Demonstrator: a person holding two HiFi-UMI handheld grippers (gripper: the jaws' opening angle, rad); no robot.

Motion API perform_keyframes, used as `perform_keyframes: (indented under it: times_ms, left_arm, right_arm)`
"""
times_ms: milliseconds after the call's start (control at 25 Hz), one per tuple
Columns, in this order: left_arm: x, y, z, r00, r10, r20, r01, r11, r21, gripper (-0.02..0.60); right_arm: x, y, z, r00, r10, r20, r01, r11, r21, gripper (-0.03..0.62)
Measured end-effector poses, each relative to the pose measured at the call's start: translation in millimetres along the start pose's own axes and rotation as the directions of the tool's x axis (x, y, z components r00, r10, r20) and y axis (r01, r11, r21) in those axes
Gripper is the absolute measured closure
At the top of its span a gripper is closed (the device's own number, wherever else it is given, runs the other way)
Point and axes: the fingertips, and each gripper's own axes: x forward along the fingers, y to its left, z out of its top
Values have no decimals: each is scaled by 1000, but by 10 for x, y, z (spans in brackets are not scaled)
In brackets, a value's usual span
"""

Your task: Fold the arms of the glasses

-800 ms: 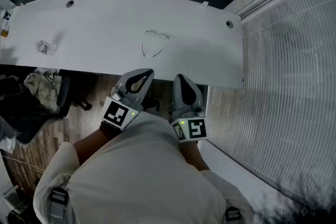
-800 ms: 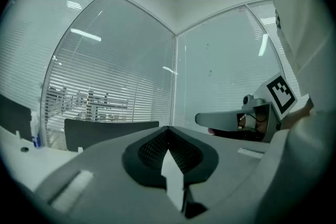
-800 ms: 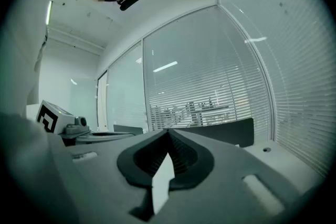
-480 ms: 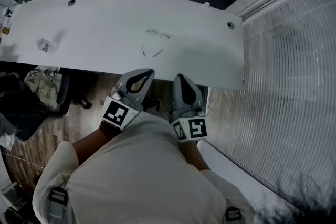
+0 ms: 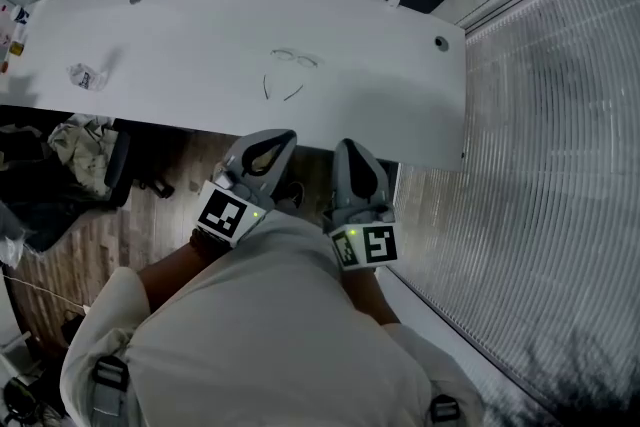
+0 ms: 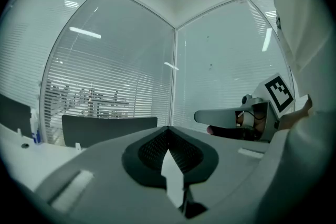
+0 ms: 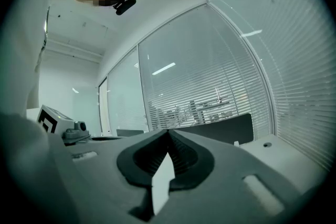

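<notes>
The glasses [image 5: 295, 58] lay near the middle of the white table [image 5: 400, 85]. The lens front ran side to side across the desk. Both arms were unfolded and pointed back toward the person, the one on the left [image 5: 266, 87] and the one on the right [image 5: 293, 94] angling in toward each other at their tips.

The pair sat well apart from either tool, beyond the table's near edge and ahead of both. From above it lay almost straight in front of the left gripper [image 5: 278, 141] and off to the left of the right gripper [image 5: 348, 151], so the left one looked the nearer. Both were held close against the person's body, side by side and short of the desk.

Neither gripper view caught the glasses: each looked out level toward the glass walls. The left gripper's [image 6: 169, 128] jaws were pressed together on nothing, and the right gripper's [image 7: 168, 132] jaws likewise met with nothing between them. By that showing, the folding had not yet begun, and a reach forward over the table edge appeared to be needed first.
</notes>
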Motion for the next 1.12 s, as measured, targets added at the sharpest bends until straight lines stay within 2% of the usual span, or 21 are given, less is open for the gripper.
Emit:
perform_keyframes:
  times_ms: [240,480,720,880,1120]
  left_arm:
    - [67,-65,-69,999,33,-9,-33,999,1,578]
    - [111,151,-113,997,70,-15,-71,997,-27,578]
    - [133,586,-163,996,84,-12,-85,995,-43,578]
    - [210,985,-246,997,79,-28,-81,993,-85,578]
    - [365,1581,-221,1000,17,-25,-19,998,-68,578]
  right_arm:
    - [-64,-193,-36,1000,-2,-3,2,1000,1,594]
    - [111,-187,-53,999,20,-35,-20,1000,-22,594]
    - [543,-51,-146,997,42,-66,-45,998,-47,594]
    - [969,33,-199,995,49,-83,-54,997,-61,594]
    - [1582,139,-246,994,23,-105,-31,996,-83,594]
